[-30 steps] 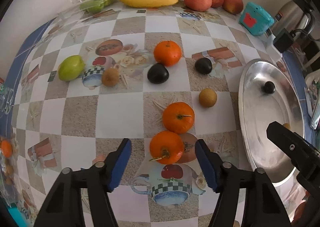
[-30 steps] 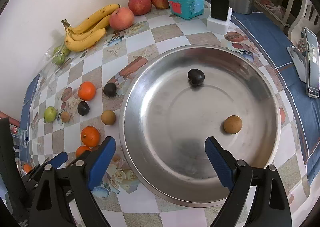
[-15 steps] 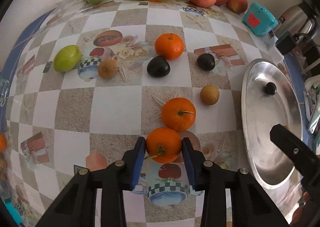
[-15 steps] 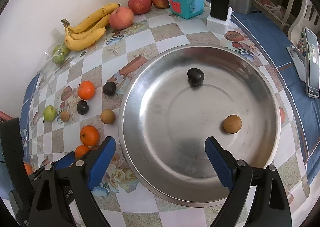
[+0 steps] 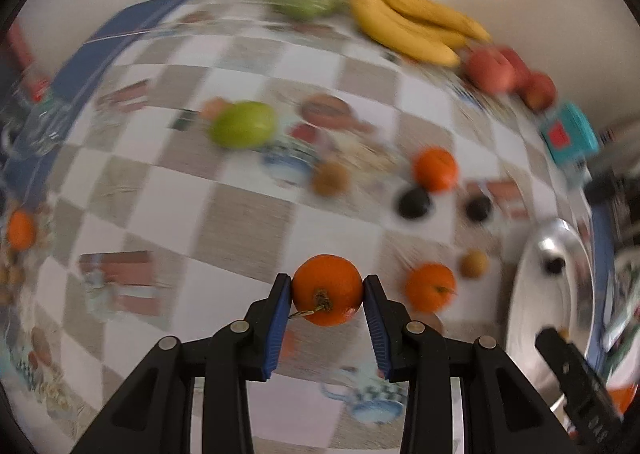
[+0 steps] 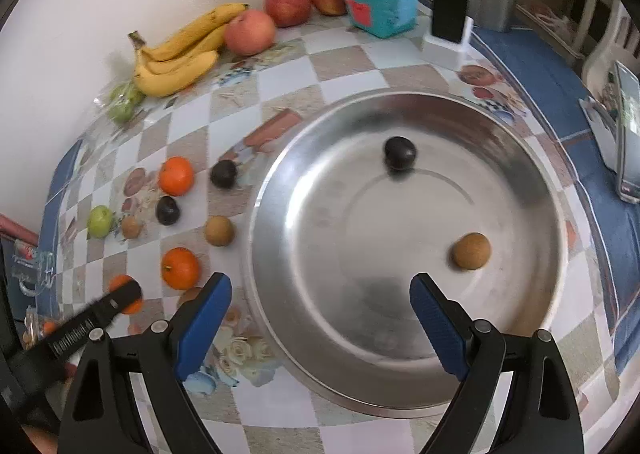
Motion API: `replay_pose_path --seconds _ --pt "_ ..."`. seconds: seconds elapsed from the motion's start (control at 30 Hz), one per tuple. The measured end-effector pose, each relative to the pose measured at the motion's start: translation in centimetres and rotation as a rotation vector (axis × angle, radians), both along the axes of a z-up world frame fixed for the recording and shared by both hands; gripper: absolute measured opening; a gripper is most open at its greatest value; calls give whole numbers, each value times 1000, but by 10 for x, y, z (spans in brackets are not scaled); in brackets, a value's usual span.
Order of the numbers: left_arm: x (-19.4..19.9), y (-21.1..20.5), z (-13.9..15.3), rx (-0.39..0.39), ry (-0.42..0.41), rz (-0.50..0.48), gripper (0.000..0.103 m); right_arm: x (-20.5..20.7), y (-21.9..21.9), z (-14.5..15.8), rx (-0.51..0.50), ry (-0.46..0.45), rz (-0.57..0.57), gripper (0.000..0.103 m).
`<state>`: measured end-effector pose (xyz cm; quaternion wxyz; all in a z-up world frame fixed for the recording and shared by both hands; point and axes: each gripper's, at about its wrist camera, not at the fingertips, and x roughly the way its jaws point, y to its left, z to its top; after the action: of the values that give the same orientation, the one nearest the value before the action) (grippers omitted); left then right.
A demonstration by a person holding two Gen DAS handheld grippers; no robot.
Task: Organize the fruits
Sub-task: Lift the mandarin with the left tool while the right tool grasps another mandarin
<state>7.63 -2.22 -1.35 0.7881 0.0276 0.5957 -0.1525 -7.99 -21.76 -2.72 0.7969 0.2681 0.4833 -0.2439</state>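
Two orange fruits matter most: one orange (image 5: pixel 327 289) is clamped between the blue pads of the left gripper (image 5: pixel 326 294), its stem end and a thin twig turned toward the camera, and it appears lifted off the checkered tablecloth (image 5: pixel 240 230). The jaws closed onto it within the last second. A second orange (image 5: pixel 430 287) lies on the cloth just right of it, with a small brown fruit (image 5: pixel 474 263) beyond. The left view is blurred.

The right gripper (image 6: pixel 320 318) hangs with its jaws spread wide and nothing between them, over the near rim of the steel pan (image 6: pixel 280 334). Inside the pan sit a dark plum (image 6: pixel 400 152) and a brown round fruit (image 6: pixel 471 251), well apart.

Against the wall lie bananas (image 6: pixel 180 56), their long axis running along the wall, stems to the left, beside three apples (image 6: pixel 250 32).

A teal box (image 6: pixel 380 0) carries a red label; its writing is too small to read.
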Motion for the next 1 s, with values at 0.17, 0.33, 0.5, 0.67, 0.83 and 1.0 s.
replay_pose_path --seconds 0.17,0.33,0.5,0.67,0.83,1.0 --pt "14 30 8 12 -33 110 39 13 17 5 -3 -40 79 91" --pt "21 48 14 -9 -45 167 39 29 41 13 -31 -85 178 91" --pt "24 51 14 -26 -38 181 39 49 66 9 -55 -90 276 91" --pt "25 51 9 -25 -15 177 39 62 77 -4 -50 -63 316 87" --pt "26 51 5 -27 2 176 39 72 81 -19 -36 -18 334 72" --pt "25 51 3 -23 5 174 39 82 84 -28 -29 0 352 61"
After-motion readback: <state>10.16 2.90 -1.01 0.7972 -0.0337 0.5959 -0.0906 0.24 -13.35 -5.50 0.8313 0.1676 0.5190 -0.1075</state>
